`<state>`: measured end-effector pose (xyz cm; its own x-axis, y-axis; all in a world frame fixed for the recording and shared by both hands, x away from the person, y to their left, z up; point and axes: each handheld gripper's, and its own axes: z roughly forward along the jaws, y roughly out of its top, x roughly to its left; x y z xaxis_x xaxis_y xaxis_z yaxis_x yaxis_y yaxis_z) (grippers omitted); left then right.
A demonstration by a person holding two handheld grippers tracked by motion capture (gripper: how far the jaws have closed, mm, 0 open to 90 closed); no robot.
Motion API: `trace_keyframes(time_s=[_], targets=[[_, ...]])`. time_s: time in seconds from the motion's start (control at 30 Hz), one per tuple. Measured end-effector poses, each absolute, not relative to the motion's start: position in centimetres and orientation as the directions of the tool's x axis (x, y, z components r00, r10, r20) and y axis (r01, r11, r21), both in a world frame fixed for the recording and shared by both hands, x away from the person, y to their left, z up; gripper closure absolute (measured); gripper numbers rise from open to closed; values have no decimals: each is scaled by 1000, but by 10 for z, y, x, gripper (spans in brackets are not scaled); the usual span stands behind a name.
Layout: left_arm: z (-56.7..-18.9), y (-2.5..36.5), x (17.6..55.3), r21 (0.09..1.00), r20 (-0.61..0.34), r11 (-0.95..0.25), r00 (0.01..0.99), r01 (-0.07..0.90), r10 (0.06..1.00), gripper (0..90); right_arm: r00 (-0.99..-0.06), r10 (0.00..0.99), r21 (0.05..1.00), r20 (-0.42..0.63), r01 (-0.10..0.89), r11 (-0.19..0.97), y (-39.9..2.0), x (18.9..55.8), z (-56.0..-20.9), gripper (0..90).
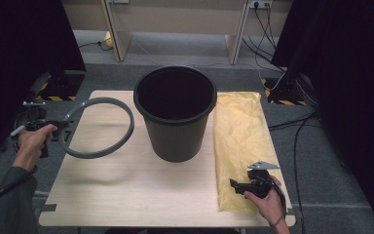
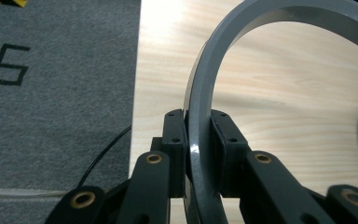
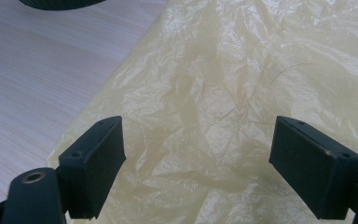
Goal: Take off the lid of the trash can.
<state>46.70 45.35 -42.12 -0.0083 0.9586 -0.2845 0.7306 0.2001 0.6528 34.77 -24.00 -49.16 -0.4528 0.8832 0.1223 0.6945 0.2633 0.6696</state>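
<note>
While the left gripper [image 1: 53,124] is clamping the ring [image 1: 97,127] beside the bin [image 1: 175,114], the right gripper [image 1: 241,185] is hovering wide open, empty, over the bag [image 1: 238,131], not yet fitted.

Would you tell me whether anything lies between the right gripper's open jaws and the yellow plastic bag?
Nothing visible does: the right gripper hangs with open jaws directly over the yellow bag, and no object lies between them.
</note>
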Motion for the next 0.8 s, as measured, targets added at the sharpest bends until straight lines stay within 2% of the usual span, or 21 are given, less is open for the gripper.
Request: trace_keyframes(time_s=[0.8], targets=[[-480, 431, 470, 628, -200, 157, -36, 762, 979, 765, -452, 883, 665, 125, 699, 263, -240, 347, -493, 179]])
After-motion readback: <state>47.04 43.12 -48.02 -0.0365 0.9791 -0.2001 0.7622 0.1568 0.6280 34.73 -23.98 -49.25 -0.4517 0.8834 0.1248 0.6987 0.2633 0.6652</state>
